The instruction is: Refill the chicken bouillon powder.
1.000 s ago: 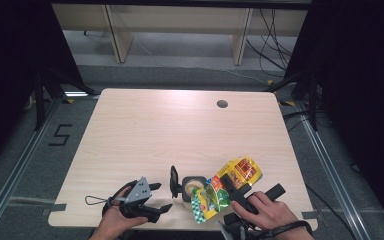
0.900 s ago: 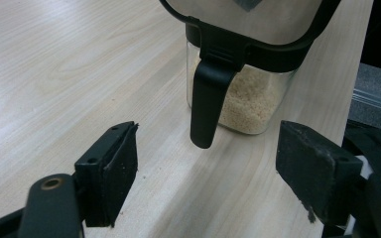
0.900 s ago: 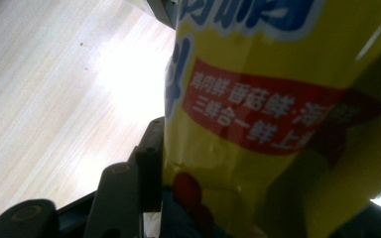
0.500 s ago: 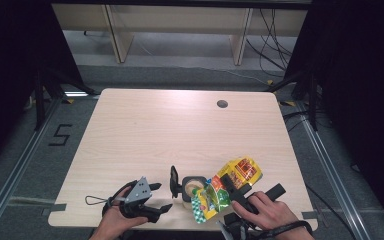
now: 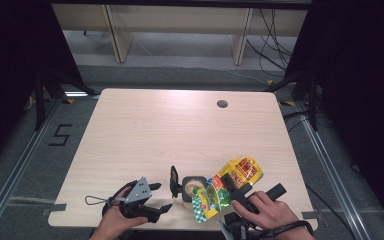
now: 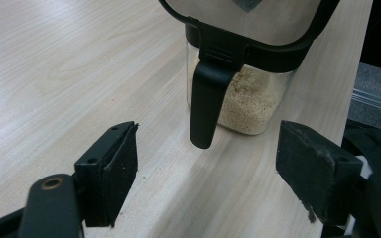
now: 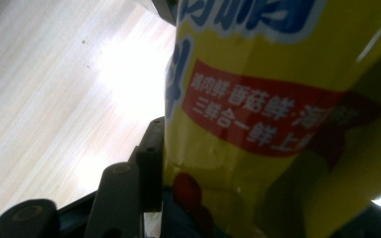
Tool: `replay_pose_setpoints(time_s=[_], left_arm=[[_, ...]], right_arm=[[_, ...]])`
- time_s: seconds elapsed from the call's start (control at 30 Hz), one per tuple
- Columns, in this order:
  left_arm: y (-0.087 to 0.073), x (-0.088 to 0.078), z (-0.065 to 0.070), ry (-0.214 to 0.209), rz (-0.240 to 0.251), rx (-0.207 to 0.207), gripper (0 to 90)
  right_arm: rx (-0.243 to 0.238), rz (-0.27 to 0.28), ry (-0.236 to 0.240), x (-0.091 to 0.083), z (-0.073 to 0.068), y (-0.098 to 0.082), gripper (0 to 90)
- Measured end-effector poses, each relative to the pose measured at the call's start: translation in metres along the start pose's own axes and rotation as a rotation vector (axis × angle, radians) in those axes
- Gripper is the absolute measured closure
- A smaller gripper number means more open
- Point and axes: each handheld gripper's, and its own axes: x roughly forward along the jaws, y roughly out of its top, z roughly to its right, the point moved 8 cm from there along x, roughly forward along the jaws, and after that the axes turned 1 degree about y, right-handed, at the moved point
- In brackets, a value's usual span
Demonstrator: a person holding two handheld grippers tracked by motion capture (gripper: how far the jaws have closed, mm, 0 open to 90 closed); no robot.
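A clear container [image 5: 194, 186] of tan granules stands near the table's front edge, its black lid [image 5: 174, 181] flipped up on its left. In the left gripper view the container [image 6: 250, 101] is close ahead, a black tab hanging down its front. My left gripper [image 5: 162, 196] lies just left of it, open, jaws [image 6: 211, 148] wide apart and pointing at it with nothing between them. A yellow snack bag [image 5: 237, 172] with red and green print leans over the container's right side. My right gripper [image 5: 232, 189] is shut on the bag [image 7: 278, 99]; one pad [image 7: 151, 158] presses its side, the other is hidden.
The pale wooden table [image 5: 180, 130] stretches away beyond the container, with a round cable hole [image 5: 222, 104] at the back right. The front edge runs just under both hands. A "5" mark [image 5: 60, 135] is on the floor at left.
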Motion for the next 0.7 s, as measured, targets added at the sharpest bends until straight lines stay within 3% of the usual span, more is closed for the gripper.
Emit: replay_pose_setpoints(time_s=[0.23, 0.3, 0.53, 0.57, 0.7], left_arm=[[0.0, -0.0004, 0.0002, 0.006, 0.005, -0.005, 24.1], [-0.0002, 0.0, 0.0003, 0.002, 0.001, -0.012, 24.1], [0.0, -0.0008, -0.0002, 0.006, 0.002, -0.005, 24.1], [-0.0003, -0.0012, -0.0004, 0.004, -0.002, -0.002, 24.1], [0.0002, -0.0004, 0.0001, 0.006, 0.004, -0.005, 24.1]], right_arm=[[-0.018, -0.009, -0.011, -0.002, 0.0043, -0.0085, 54.2], [0.007, -0.021, -0.005, -0.0022, 0.002, -0.0088, 54.2], [-0.025, -0.002, 0.001, -0.0019, 0.002, -0.0057, 54.2], [-0.002, -0.005, 0.002, -0.0025, 0.0013, -0.0067, 54.2], [-0.001, -0.006, 0.003, -0.003, 0.0009, -0.007, 54.2]])
